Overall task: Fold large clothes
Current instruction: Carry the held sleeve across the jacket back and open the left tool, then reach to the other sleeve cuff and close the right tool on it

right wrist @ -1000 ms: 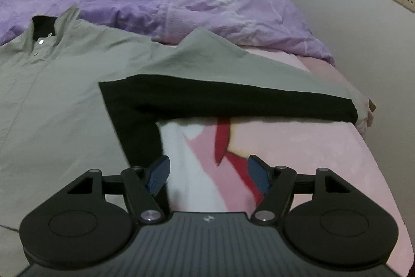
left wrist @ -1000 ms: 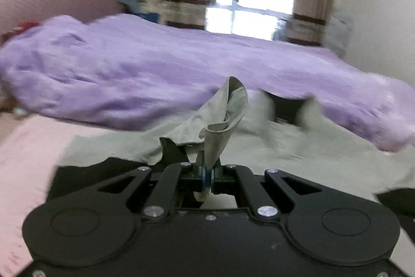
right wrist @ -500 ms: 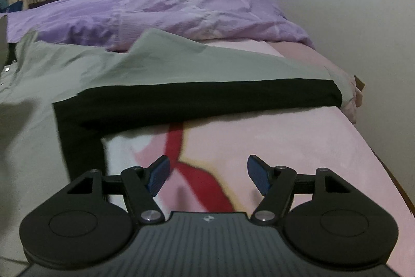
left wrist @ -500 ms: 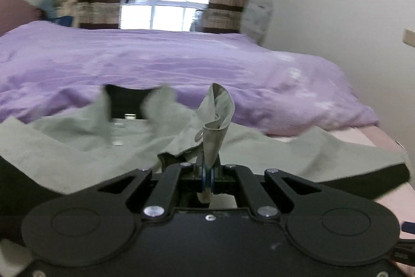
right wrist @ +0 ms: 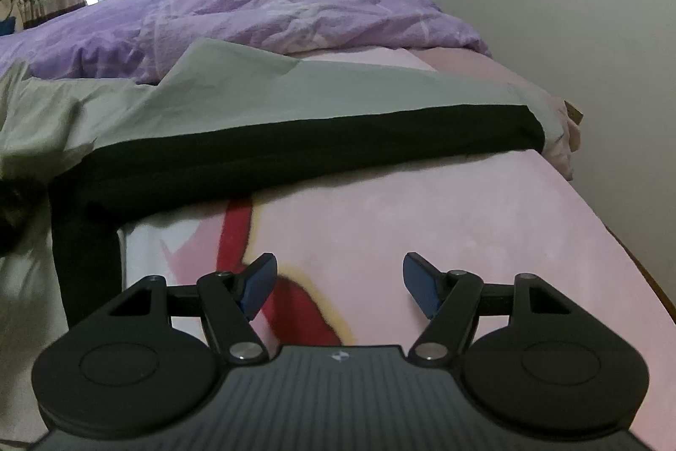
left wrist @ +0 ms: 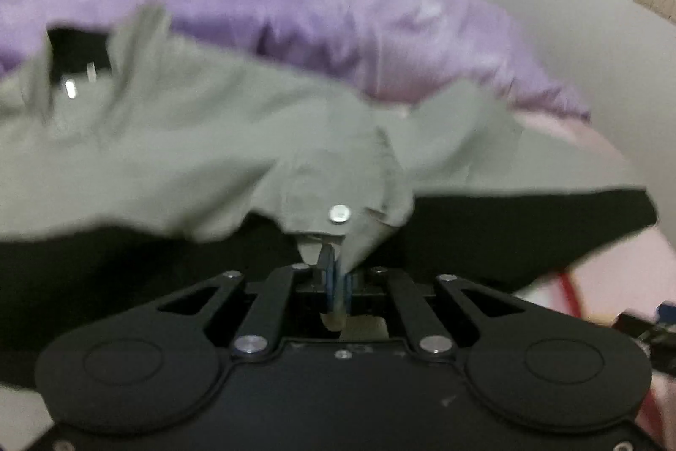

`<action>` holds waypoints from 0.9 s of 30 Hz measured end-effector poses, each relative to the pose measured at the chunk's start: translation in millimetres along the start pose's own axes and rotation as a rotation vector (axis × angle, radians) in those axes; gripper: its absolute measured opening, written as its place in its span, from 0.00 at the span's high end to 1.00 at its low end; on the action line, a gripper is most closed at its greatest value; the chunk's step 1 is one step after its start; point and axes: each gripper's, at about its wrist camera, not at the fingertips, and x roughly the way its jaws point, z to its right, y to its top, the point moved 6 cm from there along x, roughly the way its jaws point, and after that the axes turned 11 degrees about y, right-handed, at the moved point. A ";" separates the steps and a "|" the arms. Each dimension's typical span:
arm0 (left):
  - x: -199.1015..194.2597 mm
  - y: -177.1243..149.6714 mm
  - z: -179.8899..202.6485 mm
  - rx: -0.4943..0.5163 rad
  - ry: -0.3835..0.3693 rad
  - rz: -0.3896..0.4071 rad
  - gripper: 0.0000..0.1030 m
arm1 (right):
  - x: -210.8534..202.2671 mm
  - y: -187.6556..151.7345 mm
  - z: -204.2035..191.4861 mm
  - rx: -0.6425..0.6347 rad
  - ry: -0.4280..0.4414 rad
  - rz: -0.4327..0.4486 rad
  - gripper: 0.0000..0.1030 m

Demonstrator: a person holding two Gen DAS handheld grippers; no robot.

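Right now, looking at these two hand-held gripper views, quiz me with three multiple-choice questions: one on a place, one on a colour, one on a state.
1. The purple duvet lies where?
A. beyond the jacket
B. on the floor
C. under the right hand-held gripper

2. The jacket sleeve's lower band is:
A. red
B. black
C. white

3. The right hand-held gripper is:
A. shut on cloth
B. open, empty
C. holding a hanger

Answers: A, the duvet is heaped behind the grey-green cloth; B, a black strip runs along the sleeve; B, its blue pads stand apart over pink sheet.

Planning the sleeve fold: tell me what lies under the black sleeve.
The black sleeve lies across the pink blanket, whose red print runs beneath it. What the print shows there is covered.
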 end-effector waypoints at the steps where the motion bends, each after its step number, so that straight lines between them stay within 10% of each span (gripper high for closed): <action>1: -1.4 -4.0 0.7 0.009 -0.008 0.030 0.87 | 0.3 0.1 -0.7 -0.004 -0.001 0.000 0.22; 4: -3.3 -7.4 15.2 0.085 -0.070 0.044 0.44 | 2.1 -0.4 -1.8 -0.014 -0.008 -0.004 0.22; 12: -49.6 5.1 1.4 0.142 -0.111 0.033 0.44 | 1.4 -4.8 10.8 0.007 -0.024 -0.002 0.22; 18: -119.7 -15.0 -88.0 0.256 0.119 0.087 0.43 | -6.7 12.1 72.4 0.097 -0.027 0.058 0.18; 27: -161.9 -70.8 -222.2 0.015 0.356 0.034 0.43 | 62.7 68.7 230.9 0.508 -0.067 0.098 0.20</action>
